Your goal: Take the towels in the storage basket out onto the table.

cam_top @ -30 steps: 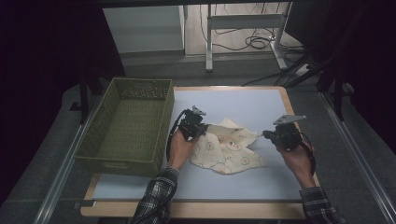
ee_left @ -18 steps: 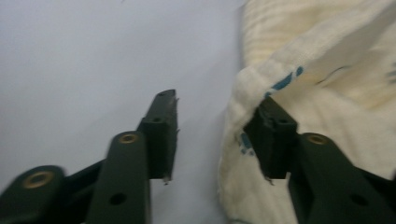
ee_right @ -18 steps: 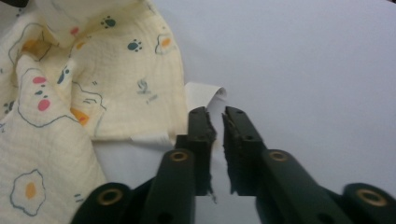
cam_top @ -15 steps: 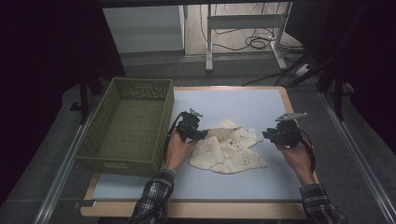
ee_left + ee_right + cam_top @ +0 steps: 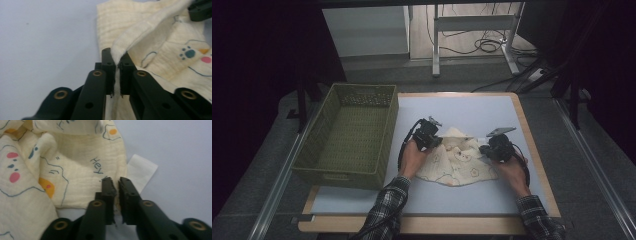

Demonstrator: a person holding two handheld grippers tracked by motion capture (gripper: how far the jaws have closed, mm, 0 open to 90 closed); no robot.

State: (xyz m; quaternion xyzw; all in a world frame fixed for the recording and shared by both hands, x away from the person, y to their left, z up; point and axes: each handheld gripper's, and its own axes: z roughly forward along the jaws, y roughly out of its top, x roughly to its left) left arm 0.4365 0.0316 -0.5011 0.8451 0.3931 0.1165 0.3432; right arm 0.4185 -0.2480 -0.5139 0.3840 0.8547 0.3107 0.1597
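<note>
**Cloth gathered inward as both grippers pinch its edges**

The cloth [image 5: 456, 159], a cream piece printed with small cartoon figures, lies on the pale blue table [image 5: 472, 107] between the two grippers, to the right of the green basket [image 5: 349, 135]. A second ago it lay wider and flatter, with the right gripper [image 5: 490, 150] well out to the side; since then that gripper has come inward toward the left gripper [image 5: 434, 141], and the cloth has bunched into a taller, narrower heap between them.

In the left gripper view the two fingers [image 5: 108, 65] are pressed together on a raised hem of the cloth, which stands up from between them and runs away to the upper right; bare table lies to the left of the fingers. In the right gripper view the fingers [image 5: 108, 188] are nearly together on the cloth's lower edge, just under the printed word "Hey"; a white label [image 5: 141, 170] lies just beyond the fingertips to the right, flat on the table.

Judging from this, a fold is under way: one side is being carried over toward the other. Both pinches look thin, at the very edge, so the hem could slip out if the pull grows.
</note>
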